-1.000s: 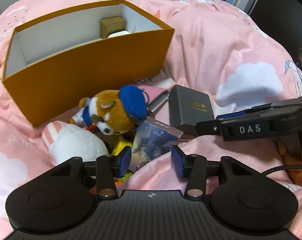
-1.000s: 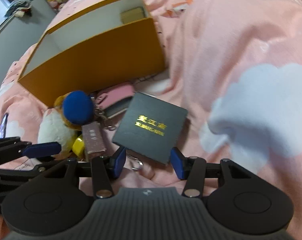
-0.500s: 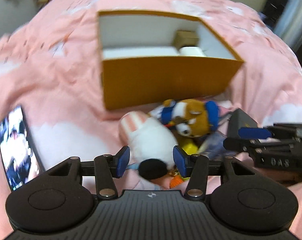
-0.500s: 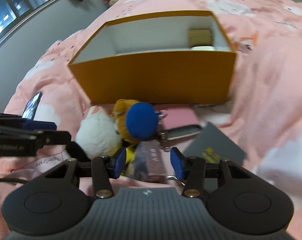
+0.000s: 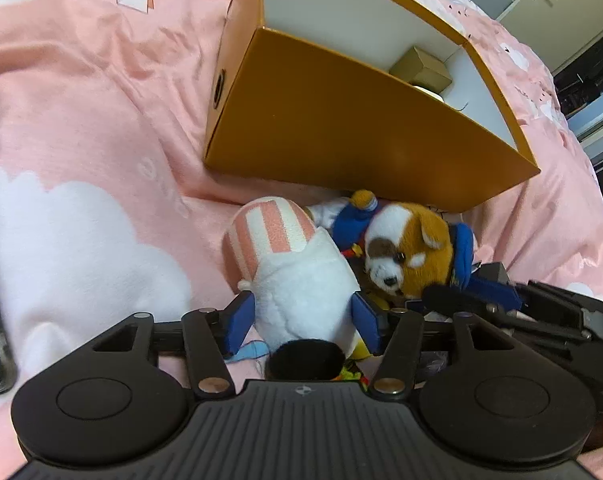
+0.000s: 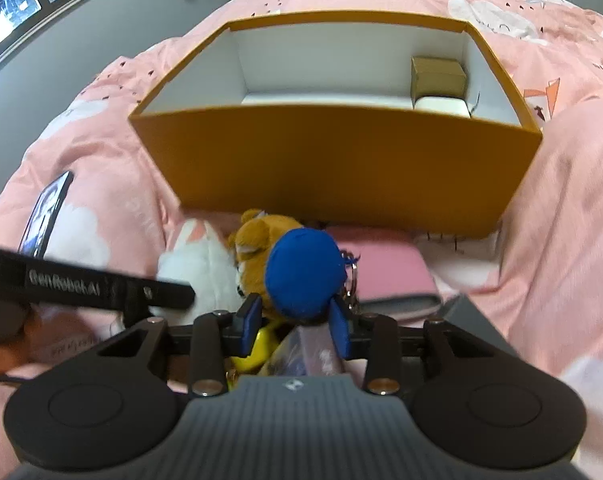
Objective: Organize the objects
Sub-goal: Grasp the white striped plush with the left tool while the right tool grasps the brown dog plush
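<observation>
An orange box (image 5: 353, 136) with a white inside stands open on the pink bedding; it also shows in the right wrist view (image 6: 333, 168). It holds a small tan box (image 6: 437, 76) and a white item (image 6: 441, 106). In front lie a white plush with pink-striped ears (image 5: 289, 268) and a brown dog plush with a blue cap (image 5: 409, 252). My left gripper (image 5: 303, 322) is open with its fingers on either side of the white plush. My right gripper (image 6: 295, 320) is open around the dog's blue cap (image 6: 303, 272).
A pink wallet (image 6: 385, 276) and a dark grey box (image 6: 473, 320) lie to the right of the plushes. A yellow item (image 6: 257, 346) and a packet (image 6: 301, 354) lie under the right gripper. A phone (image 6: 47, 208) lies on the bedding at left.
Both grippers have moved in over the pile. The left one now straddles the white plush. The right one has swung left from the dark grey box to the dog's blue cap.
</observation>
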`<action>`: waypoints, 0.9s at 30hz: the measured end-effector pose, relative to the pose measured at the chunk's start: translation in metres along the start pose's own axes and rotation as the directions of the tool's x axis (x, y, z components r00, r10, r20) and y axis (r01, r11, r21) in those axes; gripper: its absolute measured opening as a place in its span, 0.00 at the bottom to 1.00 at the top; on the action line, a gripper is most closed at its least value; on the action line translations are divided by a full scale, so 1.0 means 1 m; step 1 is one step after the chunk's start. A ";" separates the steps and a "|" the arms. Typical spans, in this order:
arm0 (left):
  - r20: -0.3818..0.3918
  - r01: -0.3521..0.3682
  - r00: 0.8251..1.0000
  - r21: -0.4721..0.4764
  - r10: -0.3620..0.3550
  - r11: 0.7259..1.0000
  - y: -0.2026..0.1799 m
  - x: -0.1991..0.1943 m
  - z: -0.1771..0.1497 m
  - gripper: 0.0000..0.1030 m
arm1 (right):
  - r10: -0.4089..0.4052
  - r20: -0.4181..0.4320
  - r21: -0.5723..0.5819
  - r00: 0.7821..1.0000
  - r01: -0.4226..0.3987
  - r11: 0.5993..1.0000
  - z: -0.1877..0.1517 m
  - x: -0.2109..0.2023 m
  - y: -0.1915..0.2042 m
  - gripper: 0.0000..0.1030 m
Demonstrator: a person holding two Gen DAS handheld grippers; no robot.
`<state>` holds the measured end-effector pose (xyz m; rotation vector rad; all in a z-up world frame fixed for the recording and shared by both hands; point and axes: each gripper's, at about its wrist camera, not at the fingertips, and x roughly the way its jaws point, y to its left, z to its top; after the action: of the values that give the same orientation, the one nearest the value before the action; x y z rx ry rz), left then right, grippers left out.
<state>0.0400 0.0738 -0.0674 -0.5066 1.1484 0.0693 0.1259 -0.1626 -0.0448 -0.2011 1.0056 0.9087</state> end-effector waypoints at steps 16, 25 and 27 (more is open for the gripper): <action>0.002 -0.006 1.000 -0.039 0.007 0.999 0.007 0.019 0.008 0.65 | 0.110 0.060 0.093 0.992 -0.115 0.989 0.018 0.034 -0.007 0.47; 0.079 0.005 0.997 0.043 -0.009 0.999 0.003 -0.011 -0.006 0.56 | 0.071 0.146 0.046 0.987 -0.078 0.996 0.017 -0.011 0.001 0.43; 0.120 0.000 0.993 0.084 -0.010 0.996 -0.005 -0.025 -0.008 0.56 | 0.075 0.172 0.041 0.982 -0.083 0.996 0.019 -0.026 0.000 0.43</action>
<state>0.0241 0.0717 -0.0457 -0.4246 1.0276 0.0465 0.1324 -0.1667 -0.0133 -0.0417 0.8805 0.9562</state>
